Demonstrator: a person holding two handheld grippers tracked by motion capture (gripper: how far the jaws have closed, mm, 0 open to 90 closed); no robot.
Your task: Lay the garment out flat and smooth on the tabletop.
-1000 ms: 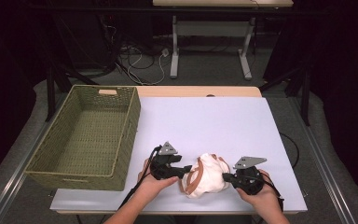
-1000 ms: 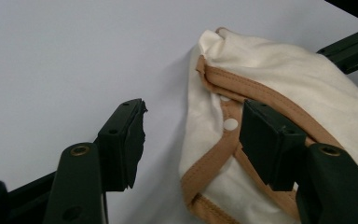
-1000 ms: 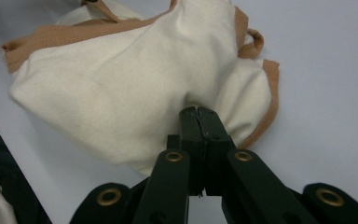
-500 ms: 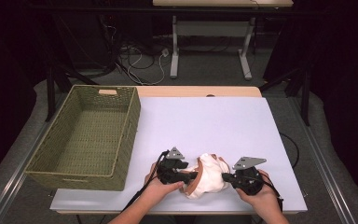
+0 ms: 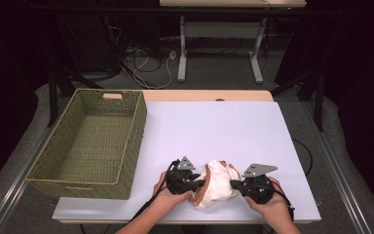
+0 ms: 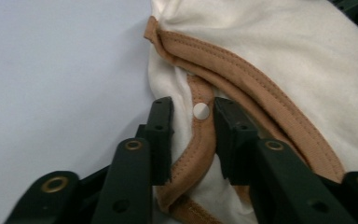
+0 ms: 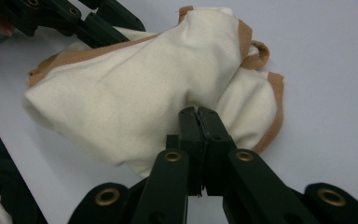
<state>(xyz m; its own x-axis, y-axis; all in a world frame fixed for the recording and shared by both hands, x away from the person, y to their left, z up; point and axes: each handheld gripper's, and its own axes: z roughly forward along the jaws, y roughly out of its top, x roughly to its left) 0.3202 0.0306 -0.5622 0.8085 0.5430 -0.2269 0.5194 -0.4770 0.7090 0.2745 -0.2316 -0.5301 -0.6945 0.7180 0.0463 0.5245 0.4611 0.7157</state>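
Note:
A crumpled cream garment [image 5: 219, 187] with tan trim lies near the front edge of the white table [image 5: 224, 126]. My left gripper [image 5: 198, 184] reaches into its left side. In the left gripper view the jaws [image 6: 193, 116] have just been closing and stand on either side of a tan trim strip [image 6: 200, 140] with a metal snap [image 6: 201, 111]; the cloth [image 6: 284, 56] between them looks unsqueezed. My right gripper [image 5: 234, 184] is at the garment's right side. Its jaws [image 7: 198, 114] are shut, tips pinching a fold of the cream cloth [image 7: 144, 84].
A green woven basket [image 5: 132, 141] stands on the table's left part, its inside bare. The table's front edge runs just under both hands. The other gripper [image 7: 98, 23] shows at the top left of the right gripper view.
My left gripper has slid right onto the garment's left edge, and its jaws have narrowed around the trim. The right gripper and the garment's right side have stayed put.

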